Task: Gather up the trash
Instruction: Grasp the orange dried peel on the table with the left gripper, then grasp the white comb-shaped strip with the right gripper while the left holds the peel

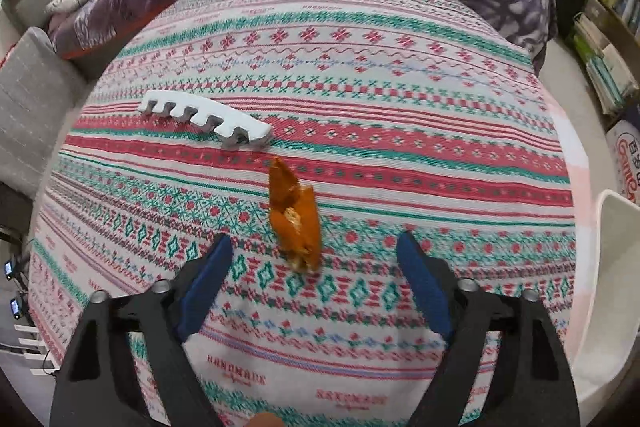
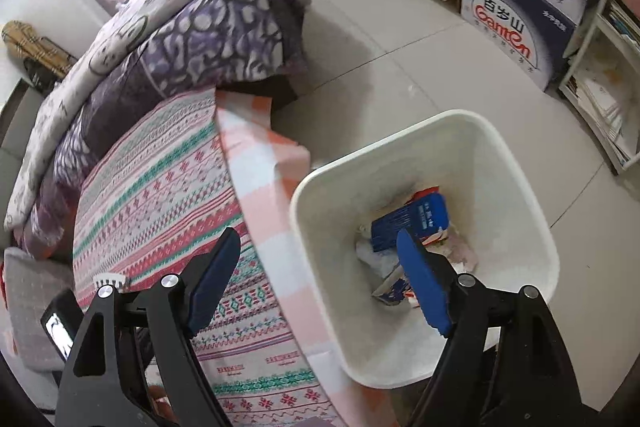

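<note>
Bed covered with a red, green and white patterned blanket (image 1: 360,131). An orange peel (image 1: 294,215) lies on it, near the middle, just ahead of the left gripper (image 1: 316,241), whose blue-padded jaws stand wide apart with nothing between them; the peel sits slightly left of centre in that gap, untouched. A white toothed foam strip (image 1: 206,119) rests farther up the blanket, apart from the peel. Right gripper (image 2: 318,239) also spread wide and empty, hanging over the bed's edge and a white bin (image 2: 520,163) on the tiled floor beside it. Blue packaging (image 2: 412,215) and crumpled paper lie in the bin's bottom. Folded purple quilt (image 2: 208,39) at the bed's far end.
</note>
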Action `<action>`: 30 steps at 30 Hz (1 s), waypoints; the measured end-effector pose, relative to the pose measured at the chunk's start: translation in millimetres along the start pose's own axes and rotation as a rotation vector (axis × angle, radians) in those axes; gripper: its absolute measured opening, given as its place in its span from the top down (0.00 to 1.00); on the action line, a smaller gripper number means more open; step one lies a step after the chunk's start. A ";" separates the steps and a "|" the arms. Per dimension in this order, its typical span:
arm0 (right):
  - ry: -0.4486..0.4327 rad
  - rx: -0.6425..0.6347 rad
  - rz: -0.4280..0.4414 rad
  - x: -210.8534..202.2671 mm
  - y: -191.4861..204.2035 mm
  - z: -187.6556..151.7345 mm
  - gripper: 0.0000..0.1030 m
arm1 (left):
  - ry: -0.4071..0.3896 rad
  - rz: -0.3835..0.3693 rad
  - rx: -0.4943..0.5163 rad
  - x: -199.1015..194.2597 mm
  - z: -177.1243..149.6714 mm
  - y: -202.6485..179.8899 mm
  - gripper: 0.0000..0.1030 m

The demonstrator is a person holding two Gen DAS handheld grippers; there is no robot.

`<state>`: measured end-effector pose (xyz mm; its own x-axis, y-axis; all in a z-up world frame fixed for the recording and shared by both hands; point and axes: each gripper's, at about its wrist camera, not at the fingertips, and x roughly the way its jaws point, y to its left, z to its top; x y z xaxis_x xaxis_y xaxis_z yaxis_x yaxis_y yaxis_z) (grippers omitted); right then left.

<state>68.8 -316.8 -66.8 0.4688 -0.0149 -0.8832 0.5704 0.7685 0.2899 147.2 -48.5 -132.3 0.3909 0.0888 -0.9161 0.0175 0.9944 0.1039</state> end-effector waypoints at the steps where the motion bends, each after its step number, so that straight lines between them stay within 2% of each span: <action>1: 0.002 -0.004 -0.001 1.5 2.9 -0.8 0.25 | 0.006 -0.010 0.001 3.8 0.6 3.1 0.34; 3: 0.011 -0.020 -0.004 6.0 10.6 -4.0 0.25 | 0.029 -0.037 -0.001 10.1 1.4 7.0 0.54; 4: 0.015 -0.027 -0.005 7.9 13.8 -5.6 0.25 | 0.030 -0.073 -0.011 11.6 1.8 10.5 0.58; 5: 0.020 -0.035 -0.006 10.1 17.4 -7.1 0.25 | 0.026 -0.083 -0.008 10.8 1.7 12.2 0.73; 6: 0.028 -0.049 -0.003 13.2 22.8 -9.2 0.25 | 0.024 -0.079 0.001 10.4 1.4 12.6 0.76; 10: 0.037 -0.129 0.012 21.6 46.2 -18.3 0.25 | 0.032 -0.115 -0.031 4.7 -0.6 34.8 0.78; 14: 0.023 -0.330 0.046 32.9 91.8 -36.1 0.25 | 0.002 -0.092 -0.089 -15.1 6.4 78.2 0.78; 17: 0.017 -0.441 0.081 43.0 124.9 -46.8 0.25 | -0.036 -0.033 -0.102 -38.2 6.6 114.6 0.78; 22: 0.007 -0.656 0.190 62.8 207.0 -67.4 0.31 | -0.015 0.011 -0.086 -58.1 -1.8 168.4 0.78; 25: 0.013 -0.751 0.242 74.8 255.8 -84.0 0.32 | -0.034 0.054 -0.080 -68.2 -2.2 195.9 0.78; 27: 0.031 -0.813 0.256 87.5 284.7 -99.0 0.33 | -0.030 0.027 -0.122 -68.5 0.4 213.1 0.78; 30: 0.051 -0.893 0.241 109.2 316.9 -117.8 0.33 | -0.032 0.003 -0.130 -69.2 6.2 221.3 0.78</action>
<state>221.3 0.5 -114.8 0.4648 0.2216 -0.8572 -0.2802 0.9552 0.0951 129.8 165.0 -43.4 0.4204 0.0925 -0.9026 -0.1028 0.9932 0.0539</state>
